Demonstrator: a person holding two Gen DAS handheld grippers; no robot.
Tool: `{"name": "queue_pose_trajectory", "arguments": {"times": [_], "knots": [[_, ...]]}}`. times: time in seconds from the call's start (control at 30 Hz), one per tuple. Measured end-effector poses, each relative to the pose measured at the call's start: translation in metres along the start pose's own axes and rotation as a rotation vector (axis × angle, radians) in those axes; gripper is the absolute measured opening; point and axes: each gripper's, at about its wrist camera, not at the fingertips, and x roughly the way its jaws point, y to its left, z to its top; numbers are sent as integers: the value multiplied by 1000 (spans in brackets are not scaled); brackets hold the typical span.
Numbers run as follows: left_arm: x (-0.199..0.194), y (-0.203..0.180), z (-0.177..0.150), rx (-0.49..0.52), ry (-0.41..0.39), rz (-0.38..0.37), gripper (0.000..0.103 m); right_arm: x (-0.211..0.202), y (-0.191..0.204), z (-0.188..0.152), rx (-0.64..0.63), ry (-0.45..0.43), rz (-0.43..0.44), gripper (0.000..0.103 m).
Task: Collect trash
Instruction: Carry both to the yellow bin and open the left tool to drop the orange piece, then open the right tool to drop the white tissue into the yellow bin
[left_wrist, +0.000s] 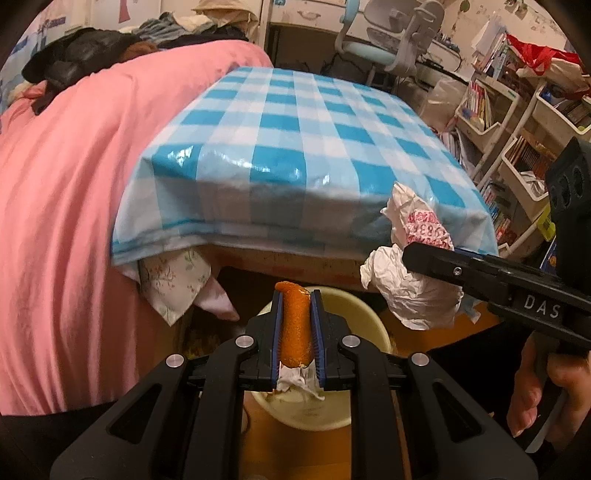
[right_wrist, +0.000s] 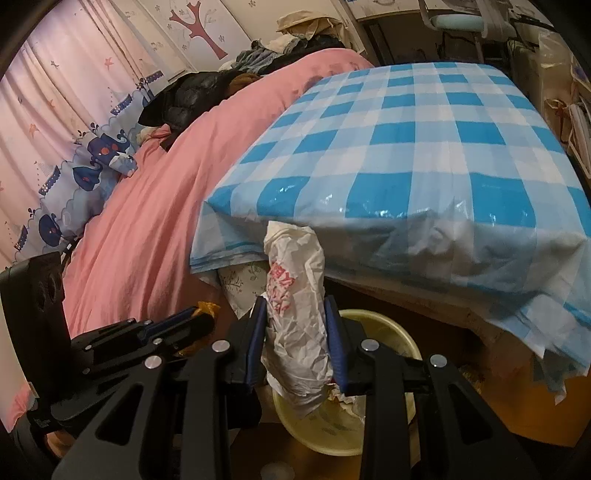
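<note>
My left gripper (left_wrist: 296, 295) is shut on a strip of orange peel (left_wrist: 294, 325), with a scrap of white tissue (left_wrist: 295, 384) hanging under it, above a pale yellow bin (left_wrist: 365, 314) on the floor. My right gripper (right_wrist: 297, 302) is shut on a crumpled white plastic bag with red print (right_wrist: 295, 314), also over the yellow bin (right_wrist: 391, 336). In the left wrist view the crumpled bag (left_wrist: 413, 280) and the right gripper (left_wrist: 436, 260) show at the right. In the right wrist view the left gripper (right_wrist: 201, 319) shows at the lower left.
A table with a blue-and-white checked cloth (left_wrist: 295, 147) overhangs the bin. A bed with a pink cover (left_wrist: 74, 184) lies to the left. White shelves with books (left_wrist: 517, 140) stand at the right, a desk chair (left_wrist: 388, 40) behind. A hand (left_wrist: 543, 391) holds the right gripper's handle.
</note>
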Motion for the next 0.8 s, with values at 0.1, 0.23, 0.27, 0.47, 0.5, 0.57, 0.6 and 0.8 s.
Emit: {"name": "queue_pose_trajectory", "arguments": {"times": [0.1,0.23,0.27,0.47,0.5,0.57,0.6,0.8], "knots": [[5,0,-4,-4,46,-13,14,1,1,-5,5,11,-2,31],[10,-1,-9,-1,93,-5,24,4,3,-10,3,27,-12,31],[9,-1,-9,-1,87,3,32,5,3,-11,4,31,-14,31],[-1,1,-7,-13,39,31,51,10,4,-17,4,53,-32,31],[-4,2,-6,-15,20,46,56,10,4,-18,3,55,-35,32],[-12,4,-3,-23,-27,72,65,11,4,-19,3,57,-40,32],[-15,5,-2,-28,-49,83,71,12,4,-19,4,57,-42,32],[-39,12,14,-58,-194,153,88,13,8,-19,-6,45,-52,32]]}}
